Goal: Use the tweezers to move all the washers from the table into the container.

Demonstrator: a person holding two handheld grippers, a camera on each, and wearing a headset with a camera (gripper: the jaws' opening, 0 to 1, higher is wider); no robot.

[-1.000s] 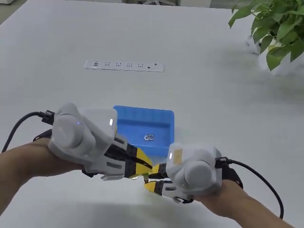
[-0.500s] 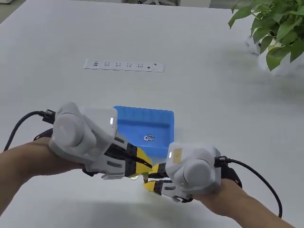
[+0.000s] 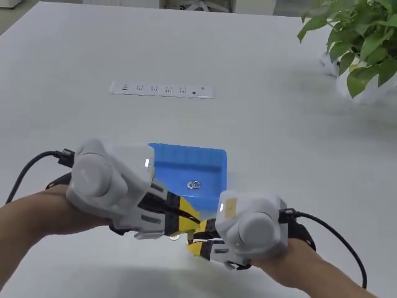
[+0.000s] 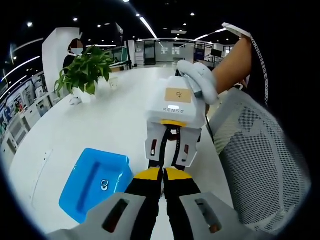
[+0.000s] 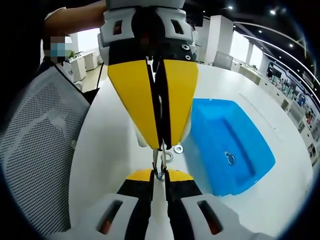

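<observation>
The task looks partly done. The blue container [image 3: 186, 156] sits on the white surface [image 3: 279, 136] just beyond the two claws. On its floor lies a small cluster of washers [image 3: 194, 185], at least one and perhaps two overlapping. In the right gripper view, two more washers lie on the surface just outside the container's near wall, one [image 5: 178, 148] beside the other [image 5: 168, 156], not yet moved. The left claw [image 5: 160, 142] is clenched on the tweezers [image 5: 159, 159], whose thin prongs run out from between its yellow jaws toward the right claw [image 5: 160, 179]. The right claw's jaws are drawn together right at the tweezers' tips, and whether they actually pinch the prongs cannot be told. Something ring-like shows at the tips, possibly a washer, but it is too small to be sure. As a judgement, at least the two loose washers remain to be carried into the container.
</observation>
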